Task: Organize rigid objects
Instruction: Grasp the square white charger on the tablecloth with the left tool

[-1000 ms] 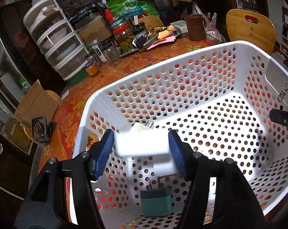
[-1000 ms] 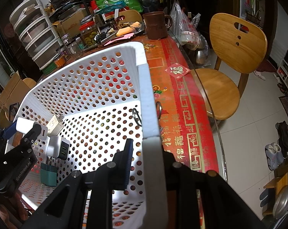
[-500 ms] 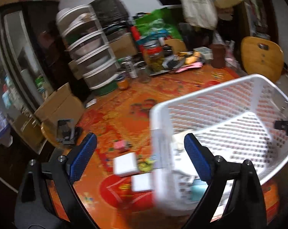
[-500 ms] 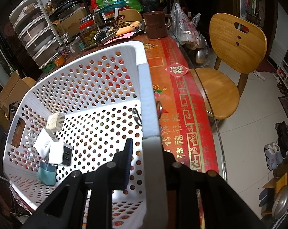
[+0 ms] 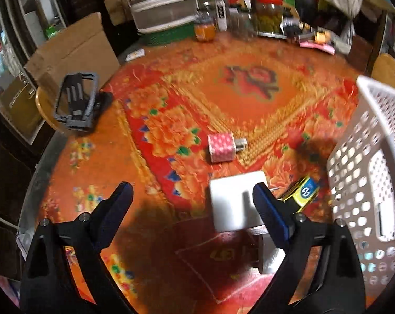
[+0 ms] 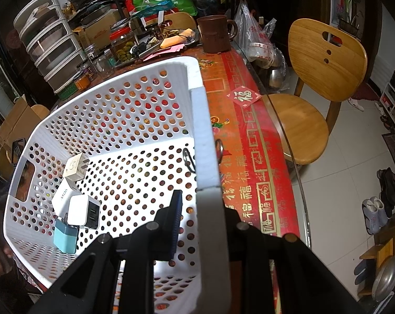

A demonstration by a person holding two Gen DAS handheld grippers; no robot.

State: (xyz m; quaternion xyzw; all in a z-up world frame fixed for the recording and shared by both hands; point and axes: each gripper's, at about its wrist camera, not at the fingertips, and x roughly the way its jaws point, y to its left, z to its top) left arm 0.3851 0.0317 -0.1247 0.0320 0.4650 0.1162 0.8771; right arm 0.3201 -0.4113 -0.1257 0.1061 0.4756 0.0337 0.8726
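Meanwhile, left gripper (image 5: 192,202) agape over white charger (image 5: 235,202) lower centre, right gripper (image 6: 201,209) clamped on basket rim (image 6: 201,136).

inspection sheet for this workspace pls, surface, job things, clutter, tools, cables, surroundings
surface: table under a red and orange floral cloth.
job's things: white basket holds four chargers, among them a teal charger; a pink charger, white adapter and yellow charger lie on the cloth outside it.
clutter: drawer unit, jars, brown mug and bags at the far end.
grippers: left tool open, nothing between its pads; right tool shut on the basket's rim.
cables: nothing seen.
surroundings: wooden chair, cardboard box, shoes on tiled floor.
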